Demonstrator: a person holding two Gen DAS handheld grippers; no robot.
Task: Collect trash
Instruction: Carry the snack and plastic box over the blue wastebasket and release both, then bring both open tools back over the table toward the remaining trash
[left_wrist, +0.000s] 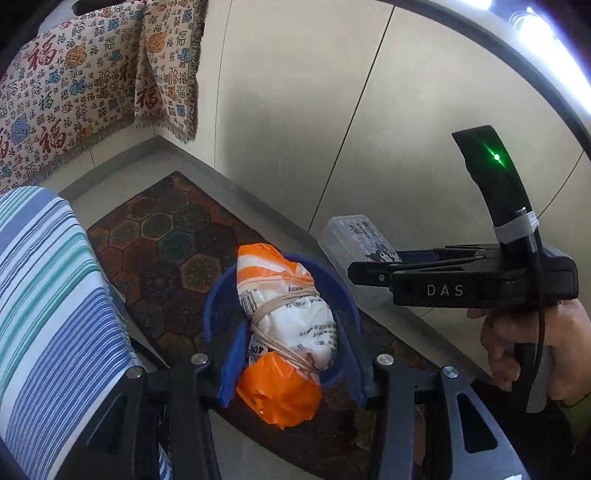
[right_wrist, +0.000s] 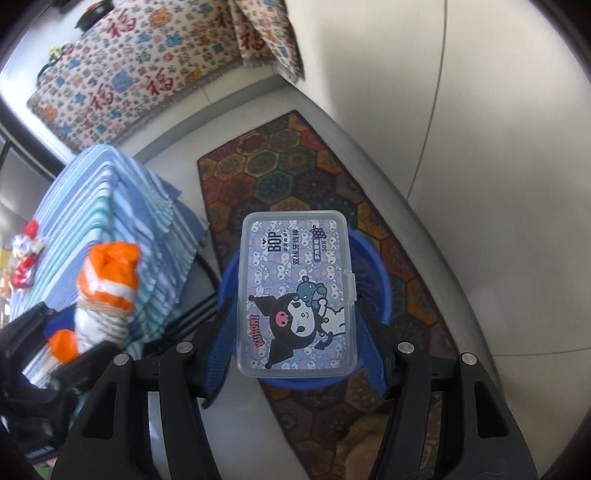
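My left gripper (left_wrist: 291, 325) is shut on an orange-and-white plastic bundle (left_wrist: 288, 317) tied with rubber bands. The bundle stands up between the blue fingers (left_wrist: 232, 358). My right gripper (right_wrist: 295, 306) is shut on a clear plastic box (right_wrist: 295, 291) with a cartoon label, its sides pressed by the blue pads (right_wrist: 219, 347). A round blue bin (right_wrist: 373, 273) sits on the rug directly under the box. In the left wrist view a blue rim (left_wrist: 218, 291) curves behind the bundle, apparently the same bin. The box (left_wrist: 354, 240) and the bundle (right_wrist: 107, 284) each show in the other view.
A hexagon-patterned rug (right_wrist: 295, 166) lies on the pale tiled floor (left_wrist: 369, 110). A blue striped cloth (left_wrist: 48, 295) covers furniture at the left, with a red-and-white item (right_wrist: 26, 258) on it. A patterned fringed throw (left_wrist: 74, 92) hangs beyond. A person's hand (left_wrist: 535, 350) holds the right gripper.
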